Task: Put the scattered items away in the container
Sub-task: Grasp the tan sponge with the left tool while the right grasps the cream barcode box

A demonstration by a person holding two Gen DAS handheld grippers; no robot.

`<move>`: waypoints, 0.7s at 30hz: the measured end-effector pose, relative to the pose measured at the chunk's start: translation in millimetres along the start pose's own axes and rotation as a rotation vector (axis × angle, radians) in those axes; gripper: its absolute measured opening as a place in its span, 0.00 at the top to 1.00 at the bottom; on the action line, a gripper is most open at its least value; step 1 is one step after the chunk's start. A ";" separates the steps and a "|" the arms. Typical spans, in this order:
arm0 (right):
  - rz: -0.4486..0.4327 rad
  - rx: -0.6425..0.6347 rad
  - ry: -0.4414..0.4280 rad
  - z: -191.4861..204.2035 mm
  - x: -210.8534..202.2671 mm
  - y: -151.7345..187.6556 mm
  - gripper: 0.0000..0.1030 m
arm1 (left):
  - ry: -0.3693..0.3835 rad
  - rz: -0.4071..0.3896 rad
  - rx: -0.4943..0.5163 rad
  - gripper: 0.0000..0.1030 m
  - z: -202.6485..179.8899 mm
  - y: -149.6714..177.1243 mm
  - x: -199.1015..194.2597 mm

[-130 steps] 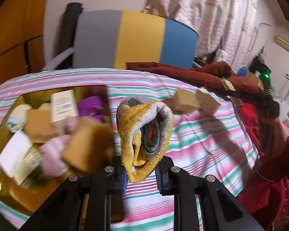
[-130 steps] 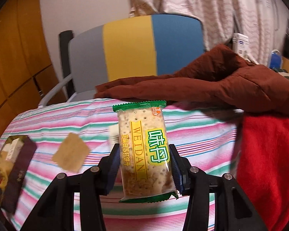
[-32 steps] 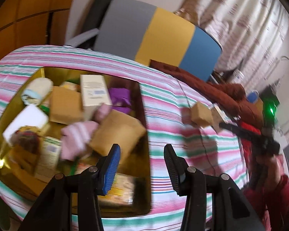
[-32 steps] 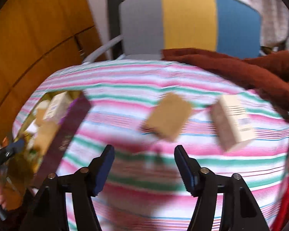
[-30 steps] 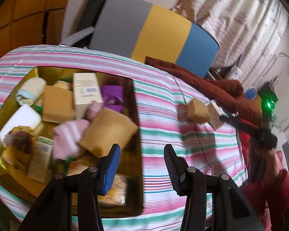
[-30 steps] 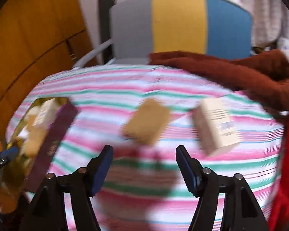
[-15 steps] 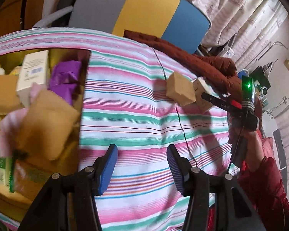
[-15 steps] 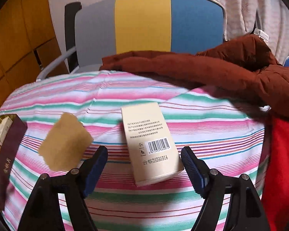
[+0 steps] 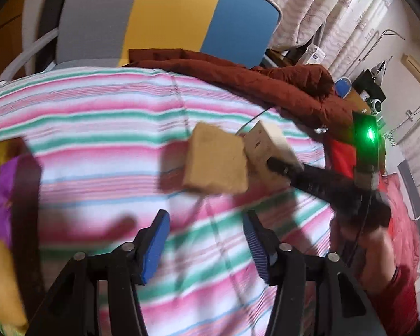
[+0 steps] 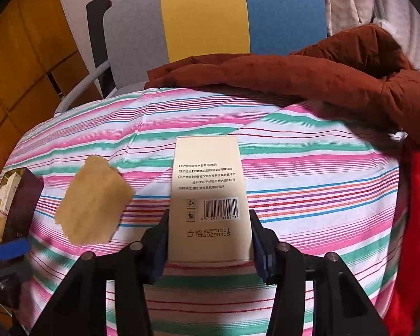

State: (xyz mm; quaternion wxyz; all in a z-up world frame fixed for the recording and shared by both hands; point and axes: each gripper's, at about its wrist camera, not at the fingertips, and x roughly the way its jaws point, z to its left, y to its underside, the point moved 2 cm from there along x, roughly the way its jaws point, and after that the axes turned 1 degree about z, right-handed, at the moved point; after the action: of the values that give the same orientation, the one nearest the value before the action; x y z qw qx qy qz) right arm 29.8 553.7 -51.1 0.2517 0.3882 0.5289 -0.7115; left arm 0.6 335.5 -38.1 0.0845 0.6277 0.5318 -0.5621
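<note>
Since half a second ago your right gripper (image 10: 208, 240) has slid around the box (image 10: 208, 193): fingers flank its near end, seemingly touching both sides, box lying on the striped cloth (image 10: 308, 173). Left gripper (image 9: 205, 240) has swung off the container (image 9: 28, 196), jaws apart, empty, facing the sponge (image 9: 215, 162) just left of the box. Step: picking the last two items. Next, clamp firmly, lift, carry left to the container.
</note>
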 end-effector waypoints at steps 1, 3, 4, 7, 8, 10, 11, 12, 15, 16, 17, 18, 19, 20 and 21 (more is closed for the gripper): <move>0.000 0.008 -0.005 -1.2 0.2 -1.1 0.51 | -0.006 0.009 0.013 0.36 -3.1 -4.5 5.0; 0.001 0.027 -0.016 -3.9 0.5 -2.5 0.51 | -0.034 0.027 0.042 0.33 -9.3 -13.1 15.6; 0.002 0.033 -0.019 -4.4 0.5 -2.8 0.51 | -0.038 0.029 0.050 0.33 -11.1 -15.9 18.3; 0.003 0.049 -0.025 -5.9 0.4 -3.4 0.51 | -0.045 0.032 0.071 0.33 -16.8 -21.8 25.8; 0.004 0.052 -0.025 -6.1 0.5 -3.4 0.51 | -0.051 0.030 0.080 0.33 -18.5 -23.4 27.8; 0.004 0.048 -0.023 -5.7 0.4 -3.7 0.51 | -0.067 0.025 0.098 0.33 -22.5 -27.2 32.4; 0.004 0.044 -0.021 -6.0 0.6 -3.9 0.51 | -0.074 0.026 0.110 0.33 -24.2 -28.4 35.3; 0.004 0.040 -0.016 -5.4 0.7 -4.0 0.51 | -0.081 0.028 0.121 0.33 -25.8 -29.2 37.5; 0.004 0.020 0.001 -2.3 0.7 -3.7 0.51 | -0.121 0.031 0.161 0.33 -29.5 -31.7 46.6; 0.005 0.015 0.005 -1.9 1.0 -3.9 0.51 | -0.138 0.031 0.170 0.33 -29.5 -32.4 49.7; 0.004 0.011 0.008 -1.7 1.2 -3.9 0.51 | -0.155 0.028 0.176 0.35 -29.2 -33.1 52.2; 0.003 0.008 0.010 -1.3 0.9 -3.9 0.51 | -0.164 0.024 0.180 0.37 -28.6 -33.6 53.9; 0.003 0.006 0.012 -1.1 0.7 -3.9 0.51 | -0.158 0.022 0.181 0.40 -28.6 -33.8 55.1; 0.003 0.006 0.012 -0.9 0.5 -3.8 0.51 | -0.148 0.022 0.181 0.44 -28.2 -33.8 56.6; 0.002 0.007 0.012 -0.9 0.7 -4.1 0.51 | -0.145 0.022 0.183 0.44 -27.7 -33.2 57.7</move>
State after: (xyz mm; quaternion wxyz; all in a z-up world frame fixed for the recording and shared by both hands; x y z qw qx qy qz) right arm 26.5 555.8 -49.6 0.2480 0.3939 0.5275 -0.7107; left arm -19.1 402.0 -57.9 0.0714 0.5963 0.4640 -0.6512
